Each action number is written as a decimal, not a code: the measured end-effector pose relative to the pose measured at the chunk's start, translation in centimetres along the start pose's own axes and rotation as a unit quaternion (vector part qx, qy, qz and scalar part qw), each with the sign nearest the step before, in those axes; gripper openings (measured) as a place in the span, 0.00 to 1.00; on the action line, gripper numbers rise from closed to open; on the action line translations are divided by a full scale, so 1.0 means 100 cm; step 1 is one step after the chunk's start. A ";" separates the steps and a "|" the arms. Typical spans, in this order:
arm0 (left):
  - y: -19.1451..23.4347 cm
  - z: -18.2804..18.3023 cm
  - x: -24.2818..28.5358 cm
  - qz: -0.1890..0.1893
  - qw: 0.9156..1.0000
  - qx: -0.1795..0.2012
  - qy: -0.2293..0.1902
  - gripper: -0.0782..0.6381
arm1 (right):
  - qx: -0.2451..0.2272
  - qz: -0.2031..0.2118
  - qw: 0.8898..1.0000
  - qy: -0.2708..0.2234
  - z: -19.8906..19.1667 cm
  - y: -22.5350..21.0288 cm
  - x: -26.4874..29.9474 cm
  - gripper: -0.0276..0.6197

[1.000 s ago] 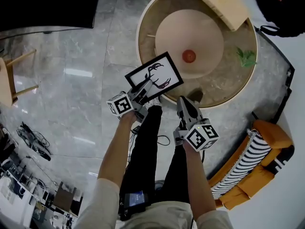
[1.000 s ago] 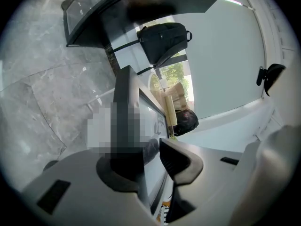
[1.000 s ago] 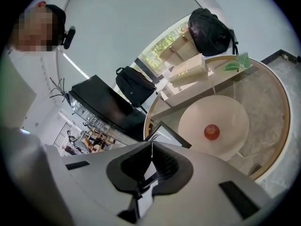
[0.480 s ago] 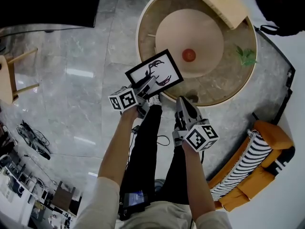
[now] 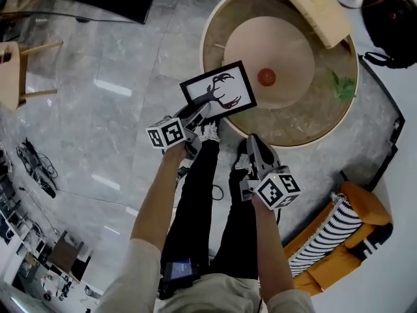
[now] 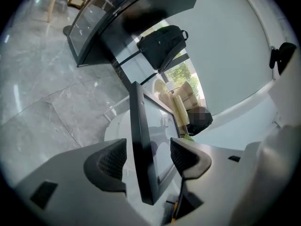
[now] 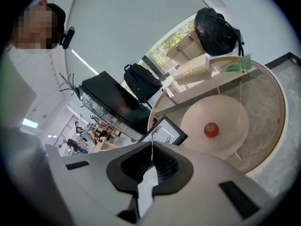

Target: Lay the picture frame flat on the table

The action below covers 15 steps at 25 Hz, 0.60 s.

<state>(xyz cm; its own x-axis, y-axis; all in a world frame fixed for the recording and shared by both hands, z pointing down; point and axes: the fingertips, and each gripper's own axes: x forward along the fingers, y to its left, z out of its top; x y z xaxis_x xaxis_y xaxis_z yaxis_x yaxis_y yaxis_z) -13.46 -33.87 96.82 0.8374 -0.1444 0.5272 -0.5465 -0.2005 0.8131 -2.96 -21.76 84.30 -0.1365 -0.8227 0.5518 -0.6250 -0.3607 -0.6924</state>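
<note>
The black-edged picture frame (image 5: 218,91) with an antler drawing lies across the near-left rim of the round table (image 5: 306,119). Part of it hangs past the rim. My left gripper (image 5: 199,115) is at the frame's near-left corner. In the left gripper view the frame (image 6: 139,126) stands edge-on between the two pads of this gripper (image 6: 149,157). The jaws are opening, and a gap shows on each side of the frame. My right gripper (image 5: 255,143) hovers just short of the table edge, shut with nothing in it (image 7: 151,166). The right gripper view shows the frame (image 7: 164,132) ahead.
A round beige plate (image 5: 270,47) with a red ball (image 5: 266,77) sits mid-table. A wooden box (image 5: 319,2) and a green sprig (image 5: 342,87) are farther back. A black backpack (image 5: 394,18), an orange chair (image 5: 339,230) and a wooden stool (image 5: 19,70) stand around.
The left gripper's jaws have spread apart off the frame. The frame has shifted a little farther over the table rim. The right gripper has barely moved.
</note>
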 end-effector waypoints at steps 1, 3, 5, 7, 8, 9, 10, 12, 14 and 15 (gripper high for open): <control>0.000 -0.001 -0.006 0.001 1.000 -0.002 -0.009 0.50 | -0.005 -0.001 1.000 0.003 -0.002 -0.002 -0.004 0.09; 0.001 -0.002 -0.021 0.006 1.000 -0.008 -0.029 0.50 | -0.008 -0.004 1.000 0.007 -0.006 -0.007 -0.011 0.09; 0.000 -0.001 -0.039 0.016 0.998 -0.015 -0.056 0.50 | -0.017 -0.009 1.000 0.014 -0.009 -0.010 -0.018 0.09; -0.004 -0.001 -0.058 0.028 0.996 -0.016 -0.079 0.50 | -0.037 -0.014 0.999 0.025 -0.011 -0.013 -0.028 0.09; -0.010 -0.002 -0.067 0.031 0.995 -0.016 -0.088 0.50 | -0.049 -0.015 0.998 0.031 -0.013 -0.012 -0.033 0.09; -0.018 -0.003 -0.077 0.031 0.995 -0.015 -0.096 0.50 | -0.062 -0.014 0.997 0.039 -0.014 -0.011 -0.038 0.09; -0.027 -0.004 -0.087 0.031 0.994 -0.012 -0.104 0.50 | -0.079 -0.010 0.996 0.048 -0.015 -0.007 -0.043 0.09; -0.047 -0.004 -0.112 0.045 0.992 0.006 -0.119 0.50 | -0.127 0.001 0.989 0.069 -0.017 0.005 -0.053 0.09; -0.069 0.001 -0.142 0.080 0.986 0.044 -0.137 0.50 | -0.181 0.008 0.979 0.088 -0.014 0.020 -0.065 0.09; -0.083 0.004 -0.156 0.095 0.983 0.066 -0.143 0.50 | -0.204 0.010 0.974 0.095 -0.011 0.027 -0.072 0.09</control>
<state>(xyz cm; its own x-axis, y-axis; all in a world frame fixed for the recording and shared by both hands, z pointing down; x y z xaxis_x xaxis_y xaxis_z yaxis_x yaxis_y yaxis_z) -22.01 -30.32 81.75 0.6936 -0.4533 0.5598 -0.7046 -0.2653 0.6581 -4.51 -16.38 78.98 -0.2670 -0.7175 0.6434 -0.8687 -0.1100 -0.4830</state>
